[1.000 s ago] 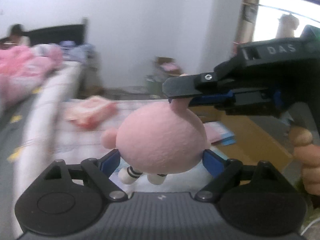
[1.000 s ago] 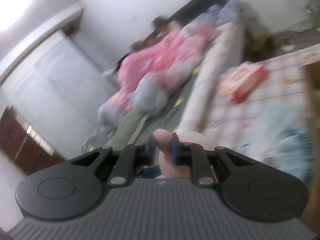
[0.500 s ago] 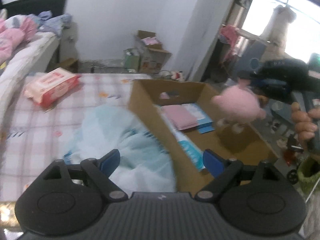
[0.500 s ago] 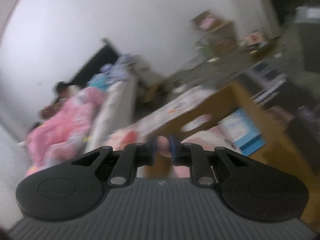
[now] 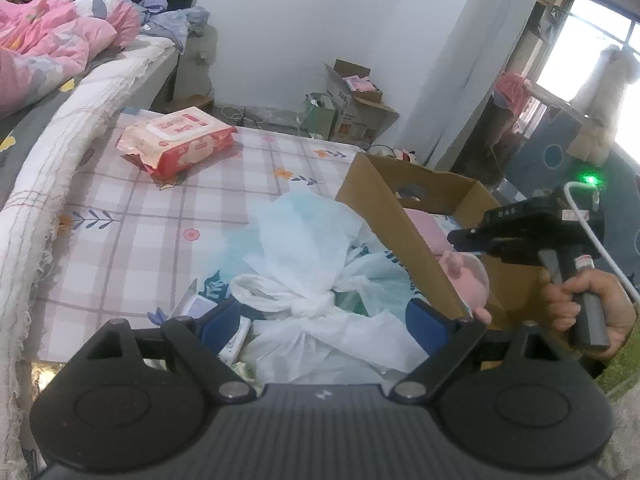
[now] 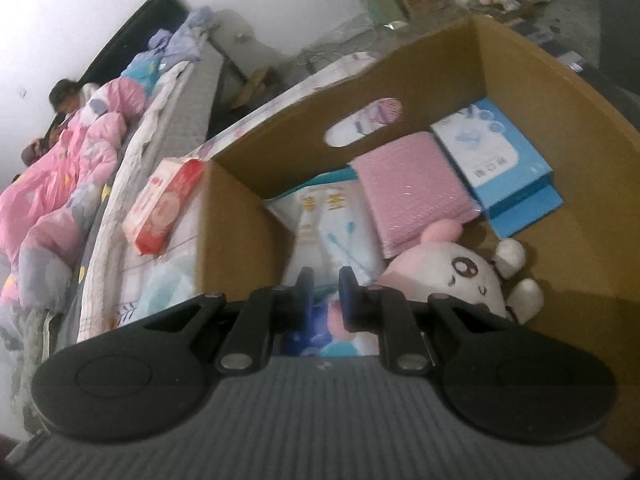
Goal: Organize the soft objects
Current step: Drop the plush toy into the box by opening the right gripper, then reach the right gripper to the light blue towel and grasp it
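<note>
The plush [image 6: 452,268] has been released and now lies in the box [image 6: 568,92]. The right gripper [image 6: 325,280] is narrowly parted, empty; the left gripper [image 5: 324,320] is spread wide.

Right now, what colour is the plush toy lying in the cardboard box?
Pink, with a white face; the plush toy shows best in the right wrist view.

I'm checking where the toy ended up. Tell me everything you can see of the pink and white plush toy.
The pink and white plush toy is a soft, fuzzy doll with a white face, stitched eyes and mouth, pink ears and white paws. It lies on its back in the brown cardboard box, its ear against the pink padded pouch. The right gripper hangs beside it, slightly open, holding nothing.
</note>
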Demonstrator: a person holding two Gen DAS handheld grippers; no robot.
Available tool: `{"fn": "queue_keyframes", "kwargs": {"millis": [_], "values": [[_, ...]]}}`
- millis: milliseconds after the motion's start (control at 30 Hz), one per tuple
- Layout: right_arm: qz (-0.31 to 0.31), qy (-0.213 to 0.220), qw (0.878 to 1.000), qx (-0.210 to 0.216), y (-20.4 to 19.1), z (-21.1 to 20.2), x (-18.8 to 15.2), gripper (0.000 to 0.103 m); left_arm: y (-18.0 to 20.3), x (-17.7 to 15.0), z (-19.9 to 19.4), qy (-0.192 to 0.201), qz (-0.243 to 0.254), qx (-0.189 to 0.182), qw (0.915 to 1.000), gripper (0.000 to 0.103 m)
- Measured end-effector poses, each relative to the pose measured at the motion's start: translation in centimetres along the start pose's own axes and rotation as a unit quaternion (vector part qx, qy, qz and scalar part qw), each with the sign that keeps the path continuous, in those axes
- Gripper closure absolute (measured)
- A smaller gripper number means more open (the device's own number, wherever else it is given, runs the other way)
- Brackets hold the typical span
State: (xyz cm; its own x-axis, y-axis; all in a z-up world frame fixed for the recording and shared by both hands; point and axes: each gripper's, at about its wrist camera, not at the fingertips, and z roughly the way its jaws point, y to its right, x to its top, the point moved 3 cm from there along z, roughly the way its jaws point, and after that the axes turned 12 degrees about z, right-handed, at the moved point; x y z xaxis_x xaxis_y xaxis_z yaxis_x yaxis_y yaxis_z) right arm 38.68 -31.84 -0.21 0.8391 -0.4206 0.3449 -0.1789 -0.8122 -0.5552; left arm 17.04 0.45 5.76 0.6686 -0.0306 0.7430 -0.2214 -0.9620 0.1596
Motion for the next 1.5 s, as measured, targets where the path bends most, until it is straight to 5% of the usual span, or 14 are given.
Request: {"fn": "queue_keyframes", "kwargs": {"millis": [167,400,567,900,1100,1267,1500], "values": [[-0.003,0.009,1.000,0.001,-1.3,-1.7,-0.5,0.087,-0.2,-0.6,-0.5,0.001,-0.004,0.000,1.0000,0.012],[-0.013,0.023,0.998,0.052,-3.3,-9.6,-2.8,0.069,-1.1,-2.5,-3.3,0.011,0.017,0.037,0.9991,0.012],[-0.056,0.013,0.992,0.110,-6.6,-12.9,-7.1,0.056,-2.6,-5.5,-6.1,0.003,0.016,0.070,0.9974,0.012],[-0.132,-0.069,0.971,0.186,-13.5,-13.0,-16.5,0.055,-5.3,-11.3,-10.0,-0.022,-0.019,0.111,0.9933,0.012],[-0.151,-0.132,0.957,0.207,-15.1,-11.3,-21.9,0.055,-5.2,-14.1,-10.1,-0.038,-0.041,0.096,0.9939,0.012],[-0.159,-0.192,0.953,0.170,-14.5,-7.3,-25.9,0.055,-5.0,-15.9,-8.8,-0.055,-0.074,0.057,0.9941,0.015],[-0.147,-0.221,0.956,0.124,-12.2,-1.8,-28.3,0.057,-5.4,-17.8,-7.6,-0.076,-0.128,-0.007,0.9888,0.016]]}}
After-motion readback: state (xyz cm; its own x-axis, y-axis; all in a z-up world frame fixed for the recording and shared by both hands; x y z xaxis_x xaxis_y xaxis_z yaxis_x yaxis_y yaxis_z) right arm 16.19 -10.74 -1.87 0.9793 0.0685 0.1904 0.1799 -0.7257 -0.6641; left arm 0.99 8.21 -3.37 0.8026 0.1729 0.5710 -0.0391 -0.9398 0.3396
